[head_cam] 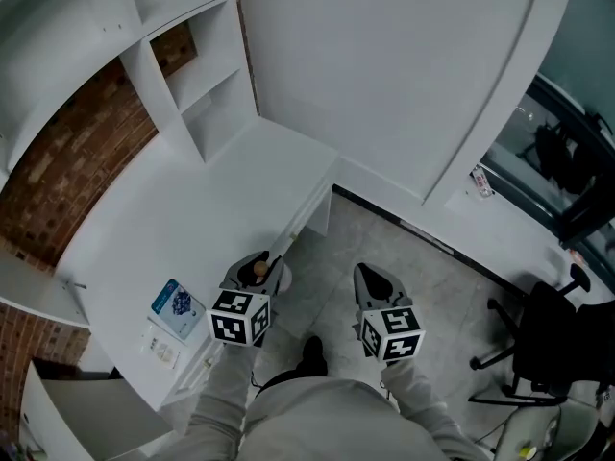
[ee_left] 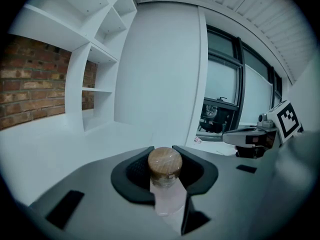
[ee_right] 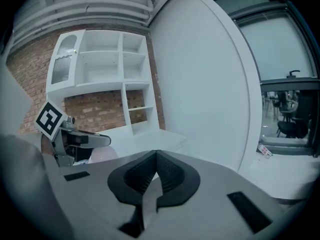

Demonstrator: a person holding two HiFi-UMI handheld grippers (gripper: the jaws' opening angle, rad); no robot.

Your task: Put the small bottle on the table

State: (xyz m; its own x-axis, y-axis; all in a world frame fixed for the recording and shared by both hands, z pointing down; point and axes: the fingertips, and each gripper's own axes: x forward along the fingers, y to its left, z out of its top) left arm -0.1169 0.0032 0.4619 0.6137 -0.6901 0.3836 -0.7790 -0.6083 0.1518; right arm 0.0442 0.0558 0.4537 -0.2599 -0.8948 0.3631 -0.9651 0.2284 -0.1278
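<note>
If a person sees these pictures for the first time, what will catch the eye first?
The small bottle with a brown stopper, clamped in the left hand-held gripper near the edge of the white table. Next, the right hand-held gripper, jaws shut and empty, over the grey floor, and the brick wall behind the white shelves.

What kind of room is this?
Probably an office or study: a long white table, built-in white shelves against a brick wall, and a black office chair.
</note>
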